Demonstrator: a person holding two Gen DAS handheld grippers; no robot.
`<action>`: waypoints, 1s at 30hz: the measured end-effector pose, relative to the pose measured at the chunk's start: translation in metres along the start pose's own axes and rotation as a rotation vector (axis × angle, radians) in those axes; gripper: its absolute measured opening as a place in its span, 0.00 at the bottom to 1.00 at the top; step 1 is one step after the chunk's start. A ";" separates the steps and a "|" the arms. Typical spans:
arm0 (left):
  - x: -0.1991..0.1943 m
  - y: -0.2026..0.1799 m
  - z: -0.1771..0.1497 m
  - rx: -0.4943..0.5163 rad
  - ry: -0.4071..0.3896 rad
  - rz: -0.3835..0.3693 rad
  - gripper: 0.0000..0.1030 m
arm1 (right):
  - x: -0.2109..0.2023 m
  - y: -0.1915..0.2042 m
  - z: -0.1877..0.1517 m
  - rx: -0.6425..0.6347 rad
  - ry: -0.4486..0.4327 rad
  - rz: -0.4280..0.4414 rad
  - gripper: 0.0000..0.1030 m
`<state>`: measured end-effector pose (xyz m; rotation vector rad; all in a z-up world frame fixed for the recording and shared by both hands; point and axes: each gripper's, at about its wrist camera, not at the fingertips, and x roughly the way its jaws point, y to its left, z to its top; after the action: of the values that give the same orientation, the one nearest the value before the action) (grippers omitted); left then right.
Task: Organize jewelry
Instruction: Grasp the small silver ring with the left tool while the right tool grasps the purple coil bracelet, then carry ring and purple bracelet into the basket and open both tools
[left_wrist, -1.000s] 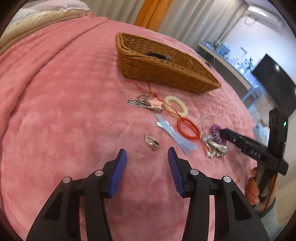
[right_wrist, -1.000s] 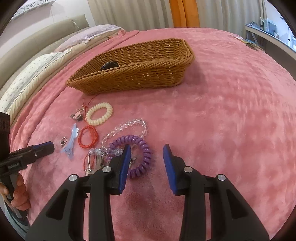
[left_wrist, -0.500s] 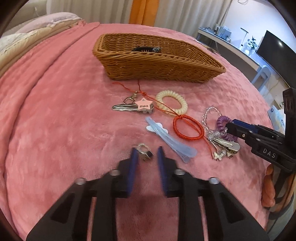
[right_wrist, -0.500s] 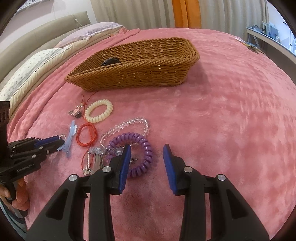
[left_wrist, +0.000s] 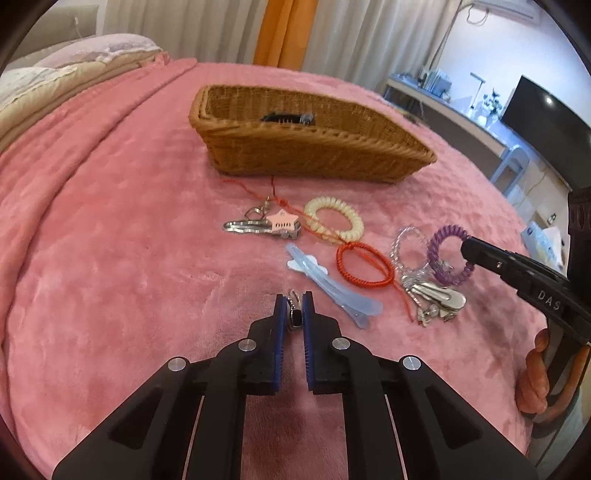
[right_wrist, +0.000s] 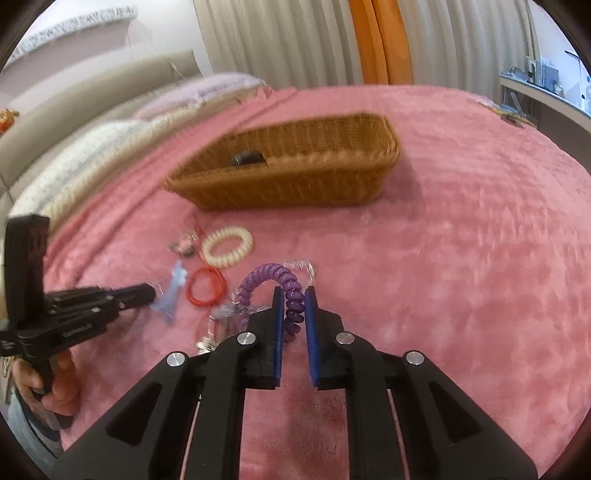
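Spreading under everything was the pink plush blanket (left_wrist: 110, 229) on the bed, and toward its far side sat the long brown wicker basket (left_wrist: 303, 155) with a small dark clip (left_wrist: 288, 118) lying inside it. On the blanket in front of the basket, the jewelry lay scattered in a loose row. From my left-wrist view, a cream coiled hair tie (left_wrist: 334, 220) lay nearest the basket, with a thin red cord running across it. Just left of it was a silver clip bearing a pink star charm (left_wrist: 271, 225). Nearer to me lay a pale blue plastic hair clip (left_wrist: 332, 288), slanting, and right beside it a red braided cord loop (left_wrist: 364, 266). Further right sat a clear beaded bracelet (left_wrist: 406, 243) and a small heap of silver metal clips (left_wrist: 437, 297).

My right claw (right_wrist: 294, 295) had closed on the purple spiral hair tie (right_wrist: 275, 284); one side of the coil was pinched between the blue pads while the rest arched up off the blanket. A strand of the clear beads hung close against that coil; whether it was caught there I could not tell.

My left claw (left_wrist: 294, 301) was pinched nearly shut on the small silver ring with a dark stone (left_wrist: 294, 308), held between the blue pads at their tips, low over the blanket.
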<state>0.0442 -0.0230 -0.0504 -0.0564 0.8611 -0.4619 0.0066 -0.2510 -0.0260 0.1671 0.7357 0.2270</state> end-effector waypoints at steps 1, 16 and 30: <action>-0.003 -0.001 0.000 0.002 -0.017 -0.007 0.06 | -0.008 -0.001 0.002 0.002 -0.026 0.007 0.08; -0.019 0.001 -0.004 -0.001 -0.093 -0.052 0.06 | -0.059 0.013 0.015 -0.045 -0.083 -0.040 0.08; -0.027 -0.012 -0.032 0.104 0.005 0.022 0.06 | -0.026 -0.052 -0.021 0.128 0.098 -0.158 0.08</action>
<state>0.0014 -0.0181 -0.0493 0.0494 0.8411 -0.4859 -0.0188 -0.3061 -0.0366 0.2194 0.8570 0.0380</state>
